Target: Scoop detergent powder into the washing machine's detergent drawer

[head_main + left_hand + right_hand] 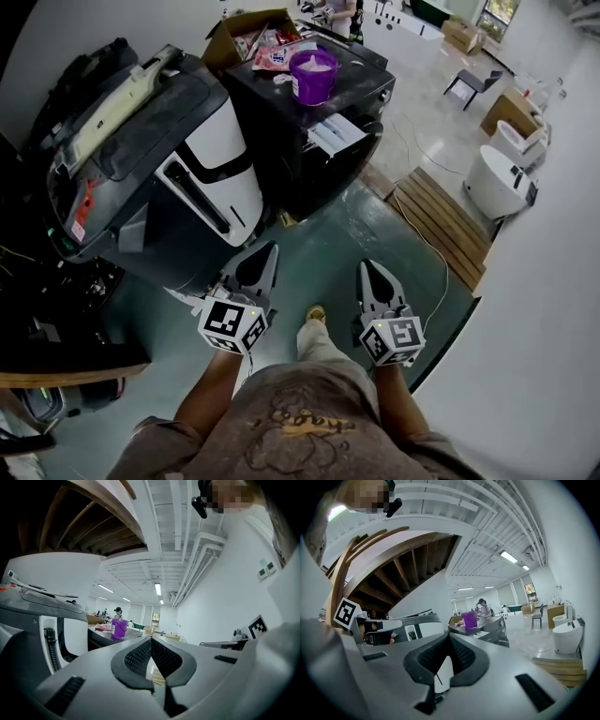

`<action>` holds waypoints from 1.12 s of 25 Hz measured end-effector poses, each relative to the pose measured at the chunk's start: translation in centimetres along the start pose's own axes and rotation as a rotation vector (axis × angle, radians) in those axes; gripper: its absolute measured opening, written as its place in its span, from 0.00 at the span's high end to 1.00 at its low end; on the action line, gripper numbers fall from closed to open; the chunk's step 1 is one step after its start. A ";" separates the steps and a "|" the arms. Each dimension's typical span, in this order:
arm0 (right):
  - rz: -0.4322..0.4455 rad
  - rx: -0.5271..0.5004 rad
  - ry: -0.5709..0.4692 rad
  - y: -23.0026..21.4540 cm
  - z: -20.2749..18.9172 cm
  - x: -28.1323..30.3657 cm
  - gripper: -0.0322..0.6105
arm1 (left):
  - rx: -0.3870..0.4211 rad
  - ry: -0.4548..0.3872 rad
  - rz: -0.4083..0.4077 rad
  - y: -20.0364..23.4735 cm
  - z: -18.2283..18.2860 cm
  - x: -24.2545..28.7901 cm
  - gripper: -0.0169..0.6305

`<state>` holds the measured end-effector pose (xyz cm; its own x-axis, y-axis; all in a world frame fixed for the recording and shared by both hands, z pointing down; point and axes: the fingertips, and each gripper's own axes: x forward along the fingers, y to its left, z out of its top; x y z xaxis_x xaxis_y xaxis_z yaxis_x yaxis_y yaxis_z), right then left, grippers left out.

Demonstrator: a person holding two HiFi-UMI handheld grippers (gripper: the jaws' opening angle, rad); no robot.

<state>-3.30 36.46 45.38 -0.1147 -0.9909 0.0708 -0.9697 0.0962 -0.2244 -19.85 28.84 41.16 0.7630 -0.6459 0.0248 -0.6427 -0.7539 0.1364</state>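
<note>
A dark washing machine (281,141) stands ahead of me, its pale detergent drawer (337,134) pulled out at the front. On its top sits a purple tub (313,75) with pale powder in it; I cannot make out a scoop. My left gripper (267,248) and right gripper (368,267) are held low near my body, well short of the machine, pointing toward it. Both are shut with nothing between the jaws. The left gripper view shows its closed tips (151,640) and the purple tub (119,628) far off. The right gripper view shows its closed tips (449,635) and the tub (469,619).
A big black-and-white appliance (187,159) stands at the left, close to my left gripper. A cardboard box (258,37) of packets sits behind the tub. Wooden decking (445,225), a floor cable (433,258), white bathroom fixtures (497,183) and a chair (473,84) lie to the right.
</note>
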 end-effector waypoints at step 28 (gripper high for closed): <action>0.100 -0.004 0.023 -15.5 6.2 29.2 0.95 | -0.002 -0.003 0.028 13.5 3.2 30.6 0.95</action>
<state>9.70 5.42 44.88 -0.2161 -0.9739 0.0701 -0.9539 0.1952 -0.2279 -5.41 -1.46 40.55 0.7445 -0.6671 0.0256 -0.6636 -0.7352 0.1380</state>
